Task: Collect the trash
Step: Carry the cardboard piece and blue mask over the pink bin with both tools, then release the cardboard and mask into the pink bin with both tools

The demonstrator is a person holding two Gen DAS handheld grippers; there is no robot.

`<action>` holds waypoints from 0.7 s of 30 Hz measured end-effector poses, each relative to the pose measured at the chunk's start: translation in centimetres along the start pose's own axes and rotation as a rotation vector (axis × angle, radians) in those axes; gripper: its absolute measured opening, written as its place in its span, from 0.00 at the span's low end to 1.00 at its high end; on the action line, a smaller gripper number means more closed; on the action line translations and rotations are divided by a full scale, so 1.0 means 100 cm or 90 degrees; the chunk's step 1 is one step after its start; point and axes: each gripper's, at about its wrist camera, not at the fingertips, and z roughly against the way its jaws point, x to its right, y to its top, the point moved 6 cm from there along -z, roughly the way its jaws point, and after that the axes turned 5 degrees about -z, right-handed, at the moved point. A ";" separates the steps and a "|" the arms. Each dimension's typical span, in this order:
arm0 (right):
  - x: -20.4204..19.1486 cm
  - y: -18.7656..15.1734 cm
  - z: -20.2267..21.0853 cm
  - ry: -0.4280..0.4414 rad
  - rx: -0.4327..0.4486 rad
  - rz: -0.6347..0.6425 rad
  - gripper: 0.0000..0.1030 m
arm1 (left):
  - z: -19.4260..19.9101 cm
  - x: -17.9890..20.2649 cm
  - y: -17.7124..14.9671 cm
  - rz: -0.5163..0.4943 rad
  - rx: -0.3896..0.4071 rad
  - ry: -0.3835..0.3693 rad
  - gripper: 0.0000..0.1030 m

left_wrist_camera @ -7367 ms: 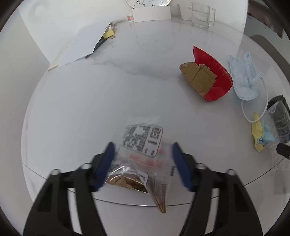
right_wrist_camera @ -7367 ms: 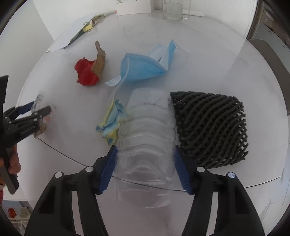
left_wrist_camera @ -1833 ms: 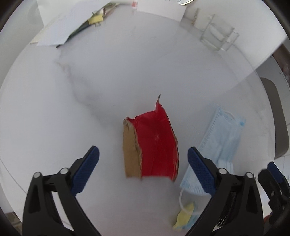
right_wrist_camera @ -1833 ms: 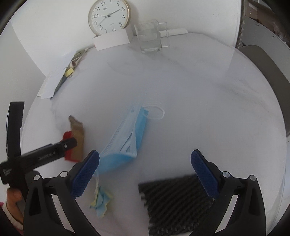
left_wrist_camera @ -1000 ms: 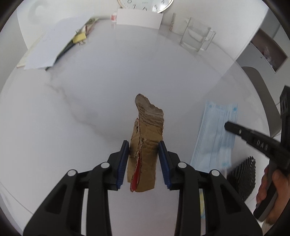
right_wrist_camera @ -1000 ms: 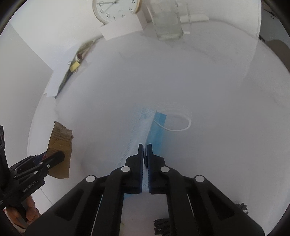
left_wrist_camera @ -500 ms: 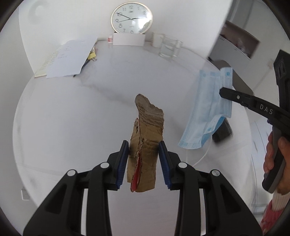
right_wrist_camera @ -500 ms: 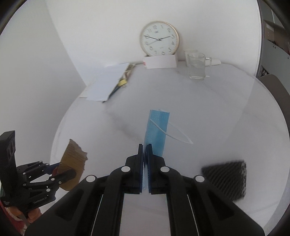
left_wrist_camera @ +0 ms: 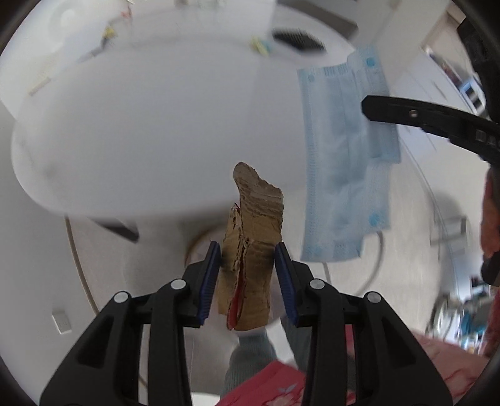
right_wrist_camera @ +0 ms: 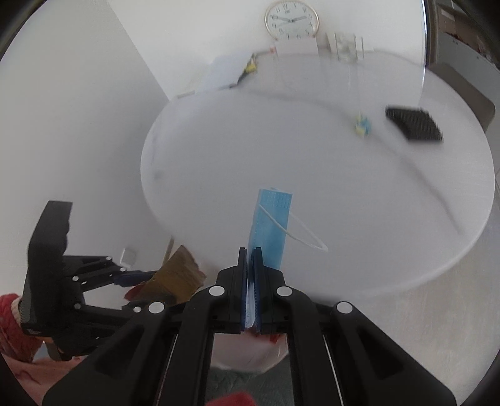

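My left gripper [left_wrist_camera: 247, 250] is shut on a torn piece of brown and red cardboard [left_wrist_camera: 253, 237] and holds it in the air, off the near edge of the round white table [left_wrist_camera: 140, 131]. The cardboard [right_wrist_camera: 178, 278] and the left gripper [right_wrist_camera: 137, 276] also show at the lower left of the right wrist view. My right gripper [right_wrist_camera: 250, 253] is shut on a blue face mask [right_wrist_camera: 270, 225], held off the table's near edge [right_wrist_camera: 312, 175]. The mask [left_wrist_camera: 343, 162] hangs at the right of the left wrist view.
On the table lie a black mesh piece [right_wrist_camera: 414, 123] and a small yellow and blue paper scrap [right_wrist_camera: 362, 123]. At the back stand a clock [right_wrist_camera: 292, 17], a glass jug [right_wrist_camera: 347, 47] and papers [right_wrist_camera: 228, 73]. A white rim [right_wrist_camera: 250, 349] shows below the grippers.
Both grippers have pulled back from the table with the cardboard and the mask still held, and now hang off its near edge, over the floor.
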 end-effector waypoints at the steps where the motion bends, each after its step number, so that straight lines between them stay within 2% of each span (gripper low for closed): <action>1: -0.006 -0.019 -0.003 -0.006 -0.014 -0.001 0.04 | -0.007 0.002 -0.012 -0.005 -0.009 -0.012 0.35; 3: -0.012 -0.046 -0.005 -0.017 -0.034 0.000 0.05 | -0.020 0.003 -0.031 -0.001 -0.032 -0.017 0.35; 5: -0.016 -0.072 -0.011 -0.028 -0.055 -0.001 0.04 | -0.033 0.003 -0.041 0.003 -0.048 -0.041 0.37; 6: -0.017 -0.081 -0.010 -0.028 -0.061 -0.004 0.05 | -0.041 0.001 -0.046 0.008 -0.060 -0.033 0.38; 8: -0.019 -0.094 -0.013 -0.028 -0.071 -0.010 0.05 | -0.051 -0.001 -0.051 0.008 -0.072 -0.039 0.40; 11: -0.021 -0.100 -0.013 -0.024 -0.081 -0.010 0.05 | -0.061 -0.008 -0.054 0.045 -0.088 -0.041 0.46; 13: -0.022 -0.103 -0.013 -0.021 -0.086 -0.002 0.05 | -0.058 -0.006 -0.056 0.066 -0.083 -0.046 0.57; 17: -0.020 -0.103 -0.014 -0.018 -0.085 0.009 0.05 | -0.045 -0.009 -0.049 0.080 -0.059 -0.027 0.65; 21: -0.019 -0.106 -0.025 -0.007 -0.092 0.017 0.05 | -0.024 -0.009 -0.045 0.118 -0.034 0.017 0.75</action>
